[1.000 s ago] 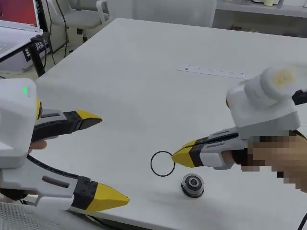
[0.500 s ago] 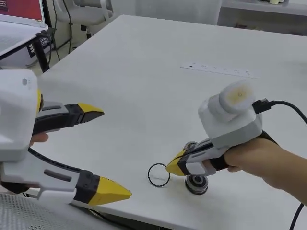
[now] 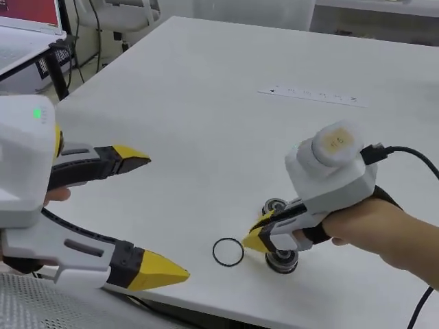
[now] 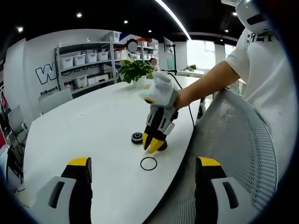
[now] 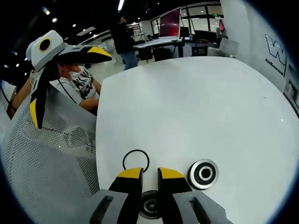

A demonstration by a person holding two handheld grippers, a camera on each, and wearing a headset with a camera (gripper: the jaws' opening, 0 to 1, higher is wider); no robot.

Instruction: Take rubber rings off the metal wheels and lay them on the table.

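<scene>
- Lying flat on the table (image 3: 206,103), close to its near edge, is the rubber ring (image 3: 228,252): a thin black loop, perfectly round, free of both wheels.
- Just to the ring's right sit two small metal wheels, each a squat disc with a bright rim and a dark hub. The near wheel (image 3: 282,261) is under the right tongs, and the far wheel (image 3: 275,205) is just behind them.
- The right tongs (image 3: 255,240) have a white plastic body and black jaws ending in yellow points. The points aim at the ring and sit just beside it. In the right gripper view the jaws are drawn nearly together, leaving a slim gap in which the near wheel shows. Whether they pinch it cannot be told.
- The left tongs (image 3: 167,218), of the same make, are spread wide and grip nothing, well apart from the ring.
- The table is smooth matt white with a rounded edge. A pale strip (image 3: 312,96) with small dark marks lies far across it.
- A grey mesh chair back (image 4: 224,130) stands at the table's edge. Beyond are shelves (image 4: 84,63) of white bins and a leafy green plant (image 4: 135,70).
</scene>
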